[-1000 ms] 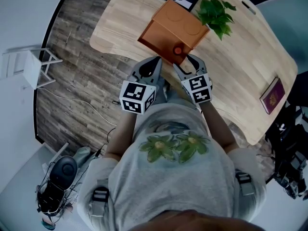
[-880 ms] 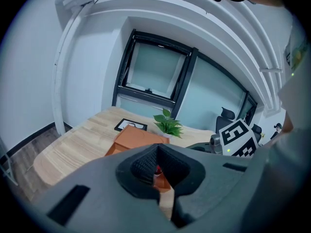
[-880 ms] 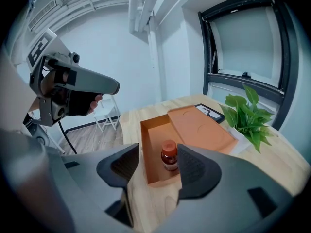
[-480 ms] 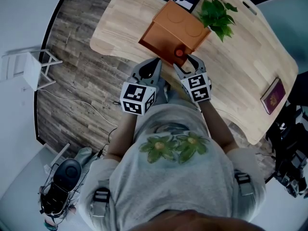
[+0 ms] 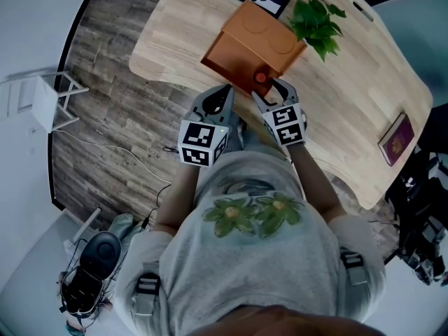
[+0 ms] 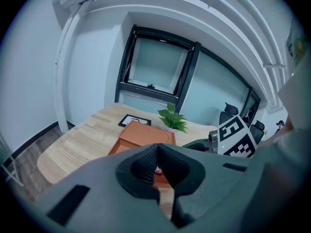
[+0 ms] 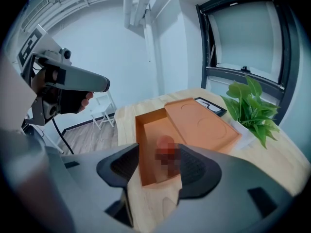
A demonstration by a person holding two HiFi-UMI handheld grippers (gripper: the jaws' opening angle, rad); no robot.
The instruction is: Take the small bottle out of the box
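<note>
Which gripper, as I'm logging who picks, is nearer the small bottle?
Right. The right gripper is open just short of the small bottle; the left gripper sits farther left.

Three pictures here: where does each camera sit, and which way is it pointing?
Head view: on the person's head, facing steeply down; shows table, left gripper, right gripper, shirt, arms.
Left gripper view: rides the left gripper, facing over its shut jaws toward box and window.
Right gripper view: rides the right gripper, facing between its open jaws at the small bottle in the box.
Shared: both gripper views see box and plant.
</note>
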